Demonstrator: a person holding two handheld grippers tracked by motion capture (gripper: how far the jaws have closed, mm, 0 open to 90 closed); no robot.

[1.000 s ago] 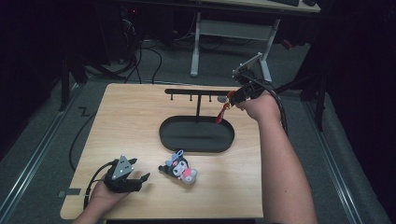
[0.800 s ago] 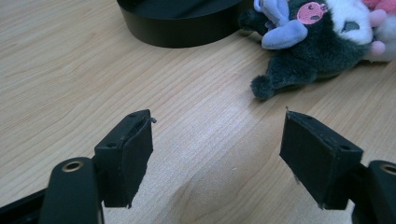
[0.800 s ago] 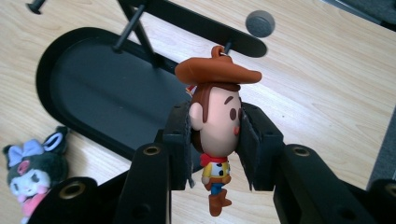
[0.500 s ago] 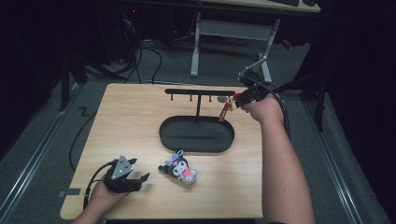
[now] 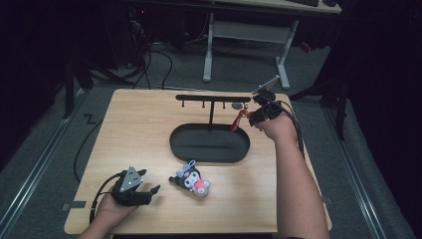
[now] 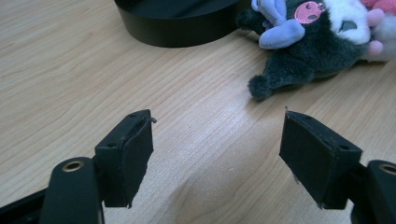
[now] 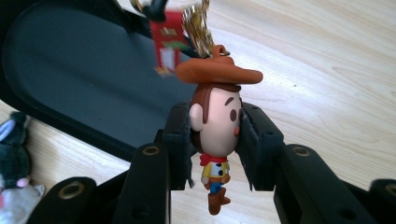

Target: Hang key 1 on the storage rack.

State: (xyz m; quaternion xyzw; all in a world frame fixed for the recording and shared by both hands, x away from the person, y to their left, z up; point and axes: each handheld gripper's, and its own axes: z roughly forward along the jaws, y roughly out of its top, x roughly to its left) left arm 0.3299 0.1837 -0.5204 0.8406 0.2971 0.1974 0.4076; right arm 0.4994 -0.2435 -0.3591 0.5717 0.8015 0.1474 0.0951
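One right hand-held gripper [image 7: 215,140] pinches cowboy keychain [image 7: 215,126] above black tray [image 7: 70,74]; plush [image 5: 191,180] lies apart.

A dim room; grey carpet floor [image 5: 54,149]; white-legged desk [image 5: 246,37] behind the wooden table [image 5: 139,129].

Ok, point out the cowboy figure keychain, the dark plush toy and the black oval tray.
cowboy figure keychain [image 7: 215,128], right gripper view, its face
dark plush toy [image 5: 190,180], high view, its head
black oval tray [image 5: 209,146], high view, its floor
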